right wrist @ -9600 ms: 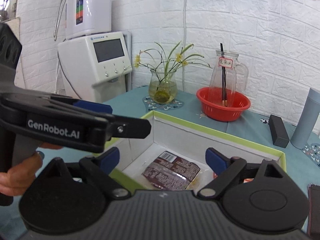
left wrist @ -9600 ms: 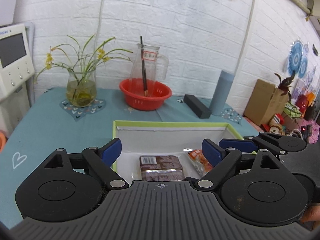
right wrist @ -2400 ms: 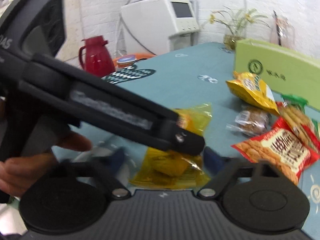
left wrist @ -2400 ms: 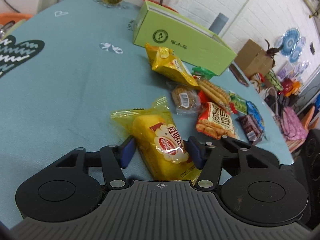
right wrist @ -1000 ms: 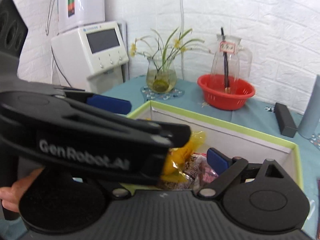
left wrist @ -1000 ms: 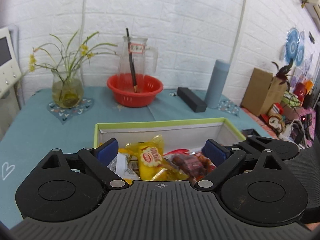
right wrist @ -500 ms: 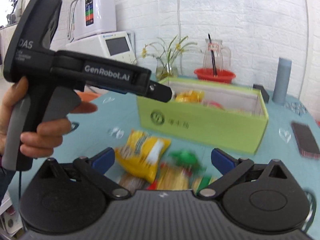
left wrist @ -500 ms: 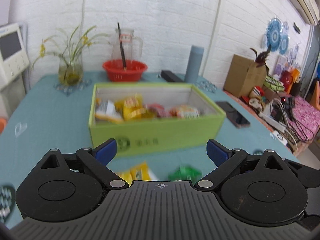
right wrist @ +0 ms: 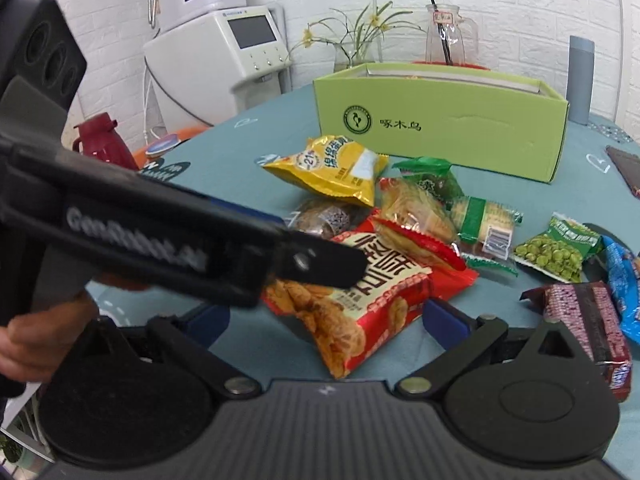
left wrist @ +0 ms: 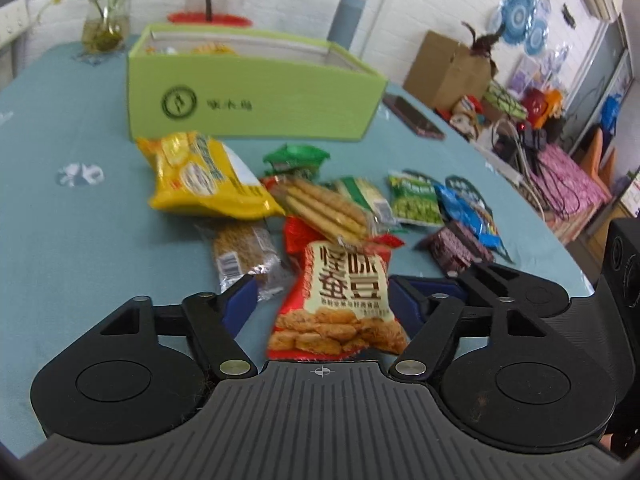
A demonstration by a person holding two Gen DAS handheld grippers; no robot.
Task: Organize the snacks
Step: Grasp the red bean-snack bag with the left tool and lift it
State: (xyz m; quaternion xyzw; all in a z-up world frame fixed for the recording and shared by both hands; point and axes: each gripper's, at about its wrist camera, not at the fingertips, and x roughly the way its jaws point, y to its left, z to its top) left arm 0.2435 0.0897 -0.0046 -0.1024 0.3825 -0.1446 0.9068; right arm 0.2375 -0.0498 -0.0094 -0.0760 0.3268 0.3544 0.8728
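Left gripper closing w/ red snack bag between pads, not yet pinched; keep centred. Right gripper wide.

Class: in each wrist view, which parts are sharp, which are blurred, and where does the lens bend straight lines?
Left wrist: red packet readable, green box smeared, table edge curved. Right wrist: box lettering crisp, left gripper blurred across the near foreground, wall seams bowed.

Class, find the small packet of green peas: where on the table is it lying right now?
In the right wrist view the small green pea packet lies on the teal tablecloth at the right, between the green-banded biscuit pack and the blue wrapper.
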